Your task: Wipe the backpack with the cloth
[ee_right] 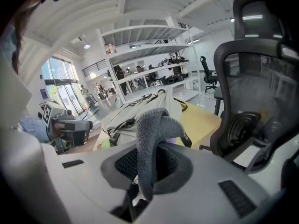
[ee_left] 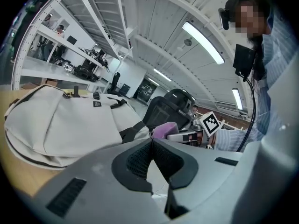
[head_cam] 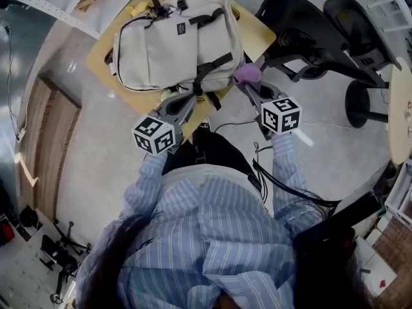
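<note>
Item 1: backpack (head_cam: 174,40), off-white with black straps and buckles, lying flat on a pale wooden worktop (head_cam: 257,34) and covering most of it. Item 2: cloth (head_cam: 247,74), purple, bunched, pinched in the right tool (head_cam: 250,90) and draped over its tips; positioned at the near right corner of the backpack, beside a black strap, contact with the fabric not determinable. Item 3: left tool (ee_left: 152,141), tips pressed together with nothing between them, held at the near edge of the backpack, just left of the right tool. Item 4: 2 marker cubes, 1 per tool (head_cam: 154,135) (head_cam: 282,114), above sleeves of a blue striped shirt (head_cam: 212,224). Item 5: black mesh office chair (head_cam: 322,31), on the grey floor to the right of the worktop.
</note>
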The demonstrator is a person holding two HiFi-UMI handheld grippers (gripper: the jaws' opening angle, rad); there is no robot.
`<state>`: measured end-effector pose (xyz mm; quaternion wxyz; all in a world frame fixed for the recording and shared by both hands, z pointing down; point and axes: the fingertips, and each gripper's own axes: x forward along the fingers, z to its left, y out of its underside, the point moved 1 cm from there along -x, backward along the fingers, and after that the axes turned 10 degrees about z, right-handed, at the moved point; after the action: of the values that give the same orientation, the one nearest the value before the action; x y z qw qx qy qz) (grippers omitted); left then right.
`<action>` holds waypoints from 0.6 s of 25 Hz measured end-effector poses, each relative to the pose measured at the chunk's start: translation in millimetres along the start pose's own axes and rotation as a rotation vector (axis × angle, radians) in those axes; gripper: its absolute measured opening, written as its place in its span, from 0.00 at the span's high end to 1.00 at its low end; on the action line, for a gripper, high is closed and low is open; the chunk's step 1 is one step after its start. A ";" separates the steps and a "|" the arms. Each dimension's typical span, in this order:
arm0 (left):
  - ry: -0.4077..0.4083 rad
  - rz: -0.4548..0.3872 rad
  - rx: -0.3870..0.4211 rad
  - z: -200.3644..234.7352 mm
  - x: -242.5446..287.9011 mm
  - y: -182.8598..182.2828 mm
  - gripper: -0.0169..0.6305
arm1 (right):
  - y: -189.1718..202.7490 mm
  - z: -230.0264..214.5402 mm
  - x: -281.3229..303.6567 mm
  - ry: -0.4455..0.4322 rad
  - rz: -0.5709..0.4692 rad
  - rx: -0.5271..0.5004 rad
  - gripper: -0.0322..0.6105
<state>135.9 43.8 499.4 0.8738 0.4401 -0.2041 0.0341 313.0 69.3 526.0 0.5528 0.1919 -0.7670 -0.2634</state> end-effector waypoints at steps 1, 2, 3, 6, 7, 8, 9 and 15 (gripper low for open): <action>-0.005 0.002 -0.004 -1.9 -1.8 3.8 0.97 | 5.5 3.9 0.0 -0.007 0.001 0.004 0.89; -0.008 0.007 -0.005 -4.0 -3.2 7.6 0.97 | 10.6 7.1 -0.3 -0.010 0.003 0.006 0.89; -0.010 0.014 -0.005 -5.5 -4.4 11.5 0.97 | 15.5 9.7 -0.3 -0.012 0.007 0.005 0.89; -0.026 0.036 -0.011 -4.6 -10.3 21.0 0.97 | 28.8 18.5 3.3 -0.016 0.032 -0.001 0.89; -0.032 0.039 -0.014 -3.6 -13.1 23.0 0.97 | 32.8 22.4 4.7 -0.019 0.041 -0.003 0.89; -0.037 0.040 -0.016 -2.8 -15.9 24.0 0.97 | 36.4 26.3 5.7 -0.022 0.048 -0.004 0.89; -0.040 0.040 -0.017 -2.1 -18.4 24.4 0.97 | 39.4 29.8 6.5 -0.024 0.052 -0.002 0.89; -0.063 0.040 -0.013 5.1 -41.2 26.3 0.97 | 49.2 56.5 12.2 -0.044 0.066 0.012 0.89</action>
<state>90.3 60.8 506.0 0.8690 0.4310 -0.2405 0.0364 255.4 111.7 551.3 0.5431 0.1640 -0.7863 -0.2448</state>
